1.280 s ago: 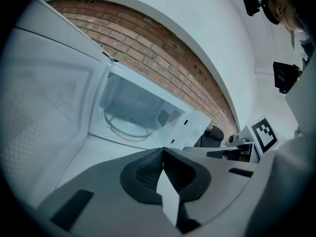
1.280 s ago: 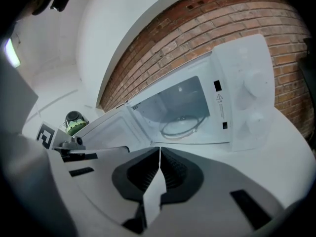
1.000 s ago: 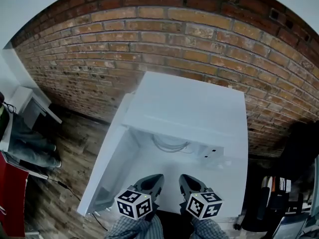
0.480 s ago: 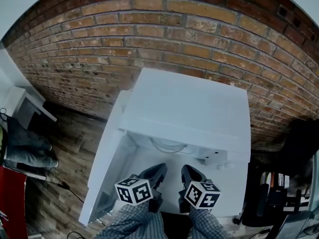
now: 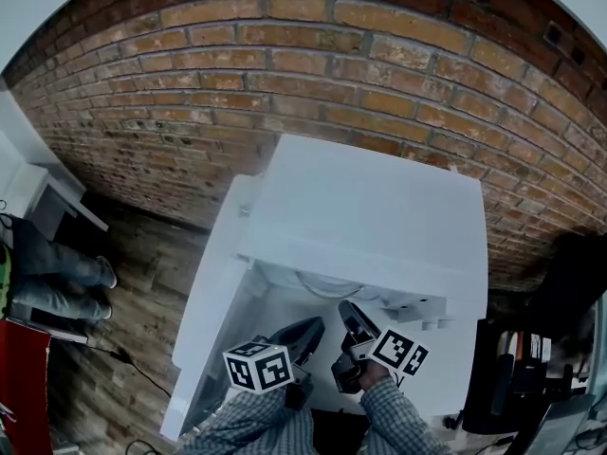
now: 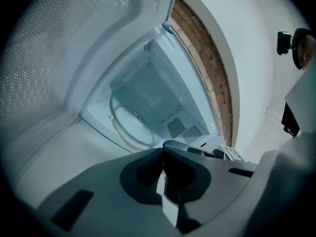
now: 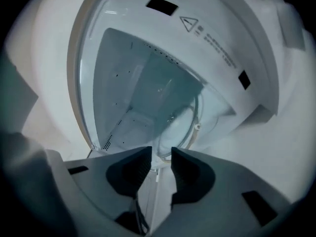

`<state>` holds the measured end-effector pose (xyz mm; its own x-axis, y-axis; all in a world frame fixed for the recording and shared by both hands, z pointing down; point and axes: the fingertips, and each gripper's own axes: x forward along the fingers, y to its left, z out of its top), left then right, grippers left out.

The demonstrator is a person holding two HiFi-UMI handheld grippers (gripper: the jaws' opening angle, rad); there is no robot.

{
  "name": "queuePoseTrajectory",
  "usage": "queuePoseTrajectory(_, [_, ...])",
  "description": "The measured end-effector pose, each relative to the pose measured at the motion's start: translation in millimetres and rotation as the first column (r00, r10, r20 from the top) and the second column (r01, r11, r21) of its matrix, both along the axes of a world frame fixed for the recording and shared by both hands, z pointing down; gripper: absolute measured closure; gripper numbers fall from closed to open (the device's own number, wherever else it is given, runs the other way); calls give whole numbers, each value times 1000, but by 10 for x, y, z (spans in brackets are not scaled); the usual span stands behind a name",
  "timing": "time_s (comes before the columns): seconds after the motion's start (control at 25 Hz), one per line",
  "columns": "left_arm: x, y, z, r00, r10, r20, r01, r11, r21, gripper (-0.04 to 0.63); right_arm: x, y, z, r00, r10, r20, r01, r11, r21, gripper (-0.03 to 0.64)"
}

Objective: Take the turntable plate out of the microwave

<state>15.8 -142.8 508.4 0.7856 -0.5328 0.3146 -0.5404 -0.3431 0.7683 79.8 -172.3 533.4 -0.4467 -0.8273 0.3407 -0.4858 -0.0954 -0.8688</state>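
Observation:
The white microwave (image 5: 370, 207) stands with its door (image 5: 213, 292) swung open to the left. The round glass turntable plate (image 5: 327, 282) lies on the cavity floor, and shows as the plate (image 6: 131, 125) and the plate (image 7: 182, 125) in the two gripper views. My left gripper (image 5: 305, 333) is shut and empty just in front of the opening, its shut tips (image 6: 164, 154) short of the plate. Beside it my right gripper (image 5: 349, 322) is rolled over; its jaws (image 7: 161, 154) have just been opening and stand apart with nothing between them, the plate's rim just beyond.
A brick wall (image 5: 285, 74) runs behind the microwave. Small white knobs (image 5: 417, 308) sit at its right front. The perforated door panel (image 6: 39, 68) is close on the left. A person's legs (image 5: 57, 278) rest on the wooden floor at left; dark clutter (image 5: 541, 368) stands at right.
Both grippers have moved forward toward the microwave opening. The right gripper has rolled, its marker cube now tilted, and it sits closer to the cavity.

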Motion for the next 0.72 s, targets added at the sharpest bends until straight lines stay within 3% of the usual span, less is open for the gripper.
queuePoseTrajectory(0.08, [-18, -22, 12, 1000, 2, 0, -2, 1000, -2, 586, -22, -45, 33, 1000, 4, 29, -4, 1000, -9, 503])
queuePoseTrajectory(0.72, [-56, -215, 148, 1000, -5, 15, 6, 999, -43, 586, 52, -312, 332, 993, 70, 91, -60, 993, -103, 503])
